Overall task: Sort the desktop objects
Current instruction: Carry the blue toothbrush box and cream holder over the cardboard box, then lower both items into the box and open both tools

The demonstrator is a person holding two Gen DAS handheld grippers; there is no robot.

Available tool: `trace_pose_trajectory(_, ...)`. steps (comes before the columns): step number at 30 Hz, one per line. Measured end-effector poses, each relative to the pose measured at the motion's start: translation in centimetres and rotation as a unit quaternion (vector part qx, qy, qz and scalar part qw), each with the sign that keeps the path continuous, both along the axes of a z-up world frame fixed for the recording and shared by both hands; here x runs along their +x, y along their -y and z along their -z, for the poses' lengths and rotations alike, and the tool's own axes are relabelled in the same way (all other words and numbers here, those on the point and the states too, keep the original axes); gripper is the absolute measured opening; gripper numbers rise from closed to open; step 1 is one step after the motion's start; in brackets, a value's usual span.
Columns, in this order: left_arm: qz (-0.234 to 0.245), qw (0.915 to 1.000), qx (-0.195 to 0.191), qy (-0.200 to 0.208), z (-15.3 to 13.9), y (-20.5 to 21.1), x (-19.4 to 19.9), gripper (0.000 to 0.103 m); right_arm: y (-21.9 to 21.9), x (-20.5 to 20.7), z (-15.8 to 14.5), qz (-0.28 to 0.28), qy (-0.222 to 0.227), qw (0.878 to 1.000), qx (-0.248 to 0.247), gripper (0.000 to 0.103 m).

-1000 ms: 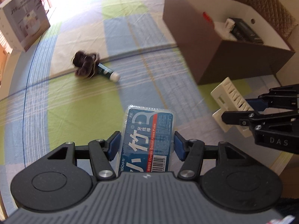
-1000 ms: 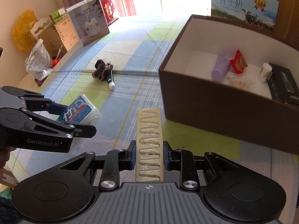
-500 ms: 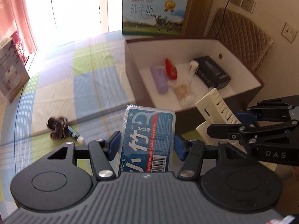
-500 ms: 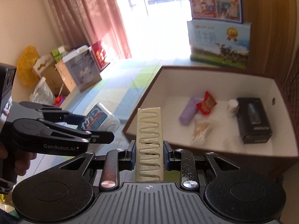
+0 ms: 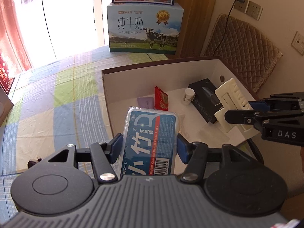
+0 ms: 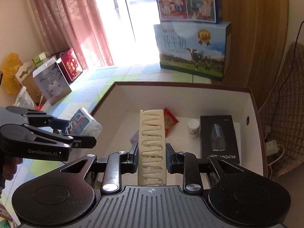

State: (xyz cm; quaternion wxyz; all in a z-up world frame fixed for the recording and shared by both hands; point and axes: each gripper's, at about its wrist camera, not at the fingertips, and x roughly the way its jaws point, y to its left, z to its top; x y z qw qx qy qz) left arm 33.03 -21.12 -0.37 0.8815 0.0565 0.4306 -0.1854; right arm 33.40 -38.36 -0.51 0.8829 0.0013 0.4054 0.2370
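My left gripper (image 5: 149, 148) is shut on a blue dental floss pick box (image 5: 150, 133) and holds it over the near left part of the brown storage box (image 5: 161, 64). My right gripper (image 6: 151, 156) is shut on a cream wavy plastic rack (image 6: 152, 140) and holds it above the same box (image 6: 190, 87). Each gripper shows in the other's view: the right gripper (image 5: 252, 112) with the rack (image 5: 229, 102), the left gripper (image 6: 76, 131) with the floss box (image 6: 79, 123).
Inside the box lie a red snack packet (image 5: 161, 98), a purple pouch (image 5: 145, 102), a small white bottle (image 5: 189, 96) and a black shaver box (image 6: 220, 136). A milk carton (image 5: 144, 28) stands behind. Boxes and bags (image 6: 51, 81) line the far left. A dark hair tie (image 5: 34, 163) lies on the checked cloth.
Both grippers have risen and moved forward from the tablecloth to above the open box, each still holding its object. The hair tie and tube have dropped almost out of view.
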Motion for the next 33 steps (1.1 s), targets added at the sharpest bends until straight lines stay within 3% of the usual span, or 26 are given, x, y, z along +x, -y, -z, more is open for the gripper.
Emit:
trace_pose_trajectory(13, 0.023, 0.9963, 0.064, -0.052, 4.0, 4.2, 4.3, 0.055, 0.0, 3.4, 4.0, -0.045, -0.067, 0.996, -0.031, 0.025)
trace_pose_trajectory(22, 0.061, 0.9865, 0.12, -0.094, 7.0, 5.6, 5.4, 0.055, -0.4, 4.1, 5.7, -0.063, -0.096, 0.992, -0.042, 0.025)
trace_pose_trajectory(26, 0.069, 0.9826, 0.15, -0.086, 7.6, 6.3, 5.5, 0.053, -0.4, 4.3, 6.0, -0.064, -0.102, 0.992, -0.044, 0.025)
trace_pose_trajectory(33, 0.071, 0.9827, 0.147, -0.087, 7.5, 6.5, 6.0, 0.052, -0.4, 4.3, 6.2, -0.067, -0.104, 0.991, -0.047, 0.025)
